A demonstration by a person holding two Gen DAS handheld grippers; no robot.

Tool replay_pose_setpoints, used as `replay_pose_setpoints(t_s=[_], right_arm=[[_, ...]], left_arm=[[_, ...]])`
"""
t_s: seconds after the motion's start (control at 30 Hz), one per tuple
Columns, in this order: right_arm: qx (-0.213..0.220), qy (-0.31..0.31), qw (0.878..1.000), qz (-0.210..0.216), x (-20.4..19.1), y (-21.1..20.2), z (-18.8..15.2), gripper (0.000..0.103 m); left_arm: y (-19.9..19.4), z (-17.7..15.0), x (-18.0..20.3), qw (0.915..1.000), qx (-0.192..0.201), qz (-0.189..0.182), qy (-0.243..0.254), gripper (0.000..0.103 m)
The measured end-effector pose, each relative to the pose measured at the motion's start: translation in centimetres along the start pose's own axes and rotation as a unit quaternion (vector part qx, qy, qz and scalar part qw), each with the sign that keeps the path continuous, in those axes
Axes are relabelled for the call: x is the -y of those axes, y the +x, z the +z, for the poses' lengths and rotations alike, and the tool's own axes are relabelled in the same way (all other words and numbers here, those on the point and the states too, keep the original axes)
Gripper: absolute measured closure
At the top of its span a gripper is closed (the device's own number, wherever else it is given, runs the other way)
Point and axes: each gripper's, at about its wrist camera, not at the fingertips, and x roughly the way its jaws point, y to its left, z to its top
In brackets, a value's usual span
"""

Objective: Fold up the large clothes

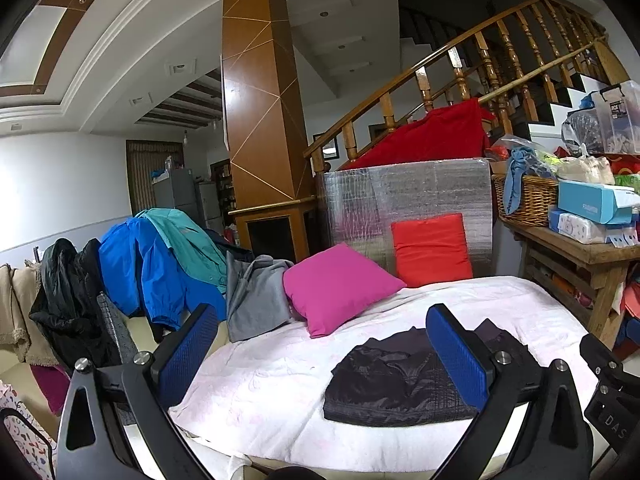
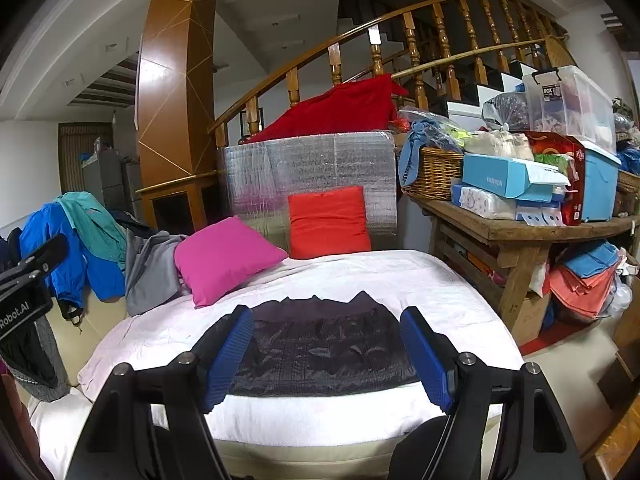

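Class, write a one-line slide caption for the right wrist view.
Open right gripper above a folded dark garment on a white-covered bed, pink pillow behind.

A dark quilted jacket [image 2: 320,344] lies folded into a flat, roughly rectangular bundle on the pale pink blanket [image 2: 400,280] in front of me, its shiny fabric creased, collar edge toward the cushions.

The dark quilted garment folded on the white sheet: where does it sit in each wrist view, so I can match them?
Left wrist view: the dark quilted garment lies lower right of centre, partly behind the left gripper's right-hand finger.
Right wrist view: the garment lies bottom centre, between the open fingers of the right gripper.
Shared landmark: the magenta square pillow, up and left of it in both.
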Motion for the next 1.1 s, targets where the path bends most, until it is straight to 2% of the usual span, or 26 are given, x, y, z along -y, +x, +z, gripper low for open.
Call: replay_pose_setpoints(t_s=[0.6,1.1], right_arm=[[-0.012,-0.008,1.000,-0.007,-0.4,1.8,-0.1,0.024],[-0.029,-0.026,0.999,-0.008,-1.5,4.6,0.0,0.024]], left_arm=[[0.8,-0.1,0.3,0.9999,-0.009,-0.011,-0.004,0.000],[3.5,-0.4,0.8,0.9993,-0.031,-0.016,-0.015,0.000]])
